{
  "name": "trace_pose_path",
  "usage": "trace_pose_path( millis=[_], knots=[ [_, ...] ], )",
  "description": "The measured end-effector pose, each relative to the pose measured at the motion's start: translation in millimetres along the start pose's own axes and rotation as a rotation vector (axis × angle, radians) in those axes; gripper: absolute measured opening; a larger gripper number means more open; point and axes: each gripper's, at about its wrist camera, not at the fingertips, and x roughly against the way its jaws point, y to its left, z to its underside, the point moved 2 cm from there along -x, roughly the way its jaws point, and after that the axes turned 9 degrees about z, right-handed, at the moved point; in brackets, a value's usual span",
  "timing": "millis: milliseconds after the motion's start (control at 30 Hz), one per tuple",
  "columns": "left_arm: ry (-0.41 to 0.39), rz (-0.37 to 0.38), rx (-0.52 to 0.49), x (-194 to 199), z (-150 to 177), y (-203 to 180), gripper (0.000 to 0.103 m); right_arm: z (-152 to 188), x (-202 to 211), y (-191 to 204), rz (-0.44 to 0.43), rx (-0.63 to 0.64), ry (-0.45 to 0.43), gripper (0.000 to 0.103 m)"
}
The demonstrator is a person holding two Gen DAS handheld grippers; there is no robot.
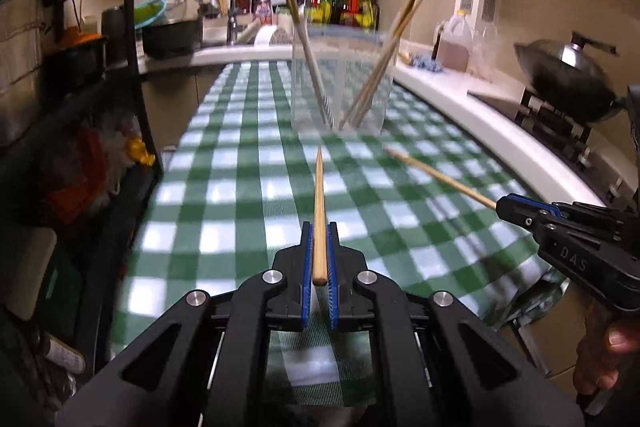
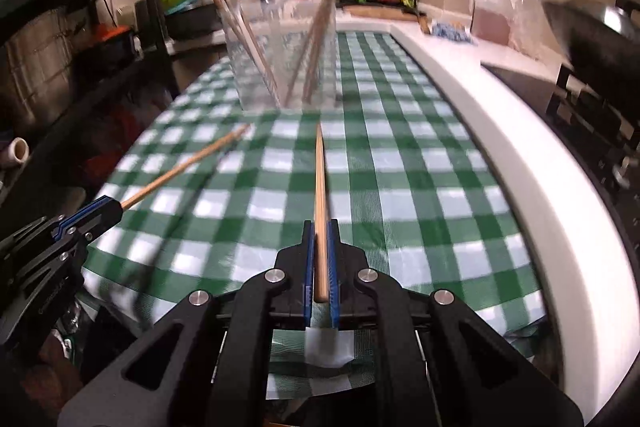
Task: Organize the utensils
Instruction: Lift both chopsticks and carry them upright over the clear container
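Note:
A clear plastic container stands on the green checked tablecloth and holds several wooden chopsticks leaning to its sides. It also shows in the right wrist view. My left gripper is shut on a wooden chopstick that points at the container's base. My right gripper is shut on another chopstick, also pointing toward the container. The right gripper shows in the left wrist view with its chopstick. The left gripper shows in the right wrist view with its chopstick.
A black shelf rack stands left of the table. A white counter edge runs along the right, with a wok on the stove and an oil jug. A sink and bottles lie behind the container.

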Motion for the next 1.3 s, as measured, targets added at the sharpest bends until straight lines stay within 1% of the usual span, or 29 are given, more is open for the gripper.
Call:
trace_pose_path(
  millis=[133, 267, 500, 633, 900, 967, 1133, 1200, 1300],
  knots=[
    [-0.063, 0.02, -0.016, 19.7, -27.4, -0.9, 0.007, -23.3, 26.1, -1.8, -0.013, 0.007, -0.06, 0.006],
    [-0.113, 0.033, -0.036, 31.2, -52.0, -2.2, 0.007, -44.3, 43.1, -6.6, -0.02, 0.006, -0.109, 0.006],
    [-0.148, 0.066, -0.041, 36.1, -91.8, 1.0, 0.007, -78.9, 55.7, -15.1, -0.045, -0.023, -0.163, 0.006],
    [-0.155, 0.092, -0.034, 36.7, -123.0, 3.6, 0.007, -108.7, 57.6, -15.3, -0.071, -0.026, -0.183, 0.006],
    [-0.163, 0.128, -0.007, 34.7, -186.9, 11.2, 0.007, -178.9, 63.1, -16.8, -0.115, -0.036, -0.21, 0.006],
    [-0.175, 0.136, -0.007, 33.0, -209.7, 11.2, 0.007, -198.4, 64.4, -16.4, -0.128, -0.033, -0.217, 0.006],
    [-0.234, 0.14, -0.025, 31.8, -262.5, 10.1, 0.007, -259.4, 75.2, -14.2, -0.129, -0.039, -0.304, 0.006],
    [-0.272, 0.133, -0.034, 29.7, -284.8, 9.7, 0.007, -278.7, 77.8, -11.9, -0.128, -0.036, -0.34, 0.006],
    [-0.305, 0.134, -0.028, 22.8, -305.4, 11.4, 0.007, -305.2, 72.4, -8.0, -0.114, -0.036, -0.385, 0.006]
  ],
)
